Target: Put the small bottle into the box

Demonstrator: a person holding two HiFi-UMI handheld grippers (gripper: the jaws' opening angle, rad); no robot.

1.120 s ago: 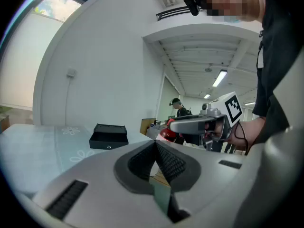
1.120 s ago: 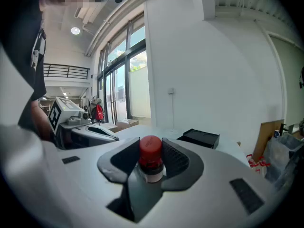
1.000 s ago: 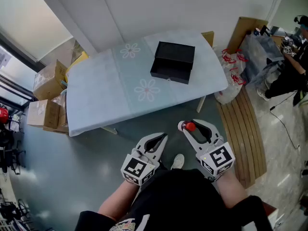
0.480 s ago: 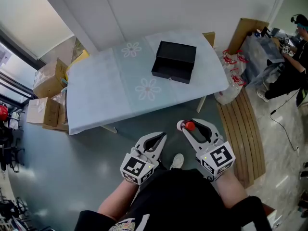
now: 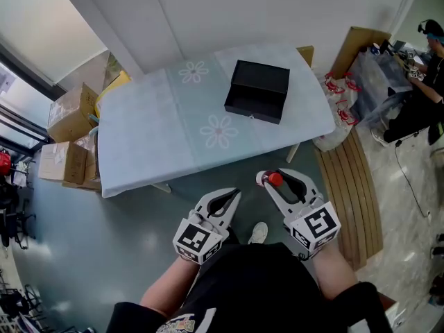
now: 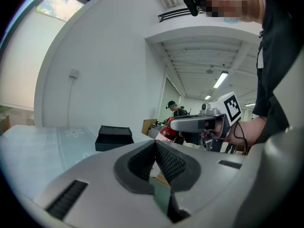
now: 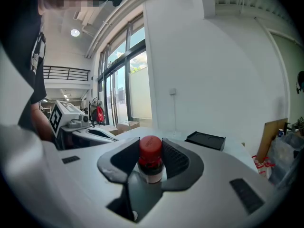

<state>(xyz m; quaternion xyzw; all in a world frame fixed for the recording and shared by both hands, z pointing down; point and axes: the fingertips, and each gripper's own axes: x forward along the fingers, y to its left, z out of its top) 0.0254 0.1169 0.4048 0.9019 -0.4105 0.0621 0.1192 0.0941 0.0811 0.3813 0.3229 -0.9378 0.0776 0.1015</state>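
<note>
We are standing back from a worktop (image 5: 152, 130) covered with a pale cloth, holding both claws out over the bare floor (image 5: 104, 241). The right claw (image 5: 279, 179) is pinching the small bottle (image 7: 150, 156), which has a red cap. The pads are pressing on the cap and neck, and the body is hanging below them. The left claw (image 6: 155, 148) is pressed together and carrying nothing.

The black box (image 5: 258, 89) is sitting toward the far right of the worktop, well apart from the bottle. We cannot tell from here whether its top is open.

We are judging the main risks as follows:

- The grip is sitting high on the bottle. A quick swing toward the worktop could make the body swivel or slip between the pads.
- The bottle is hanging over the floor, not the worktop. Any slip now would probably send it falling and rolling away.
- The box looks light and is resting on loose cloth. A nudge from the claw could push it or wrinkle the cloth under it.
- If the box turns out to be shut, the left claw would need to lift the lid first.
- Releasing the bottle too high, or while it is tilted, could make it topple or bounce out.
</note>
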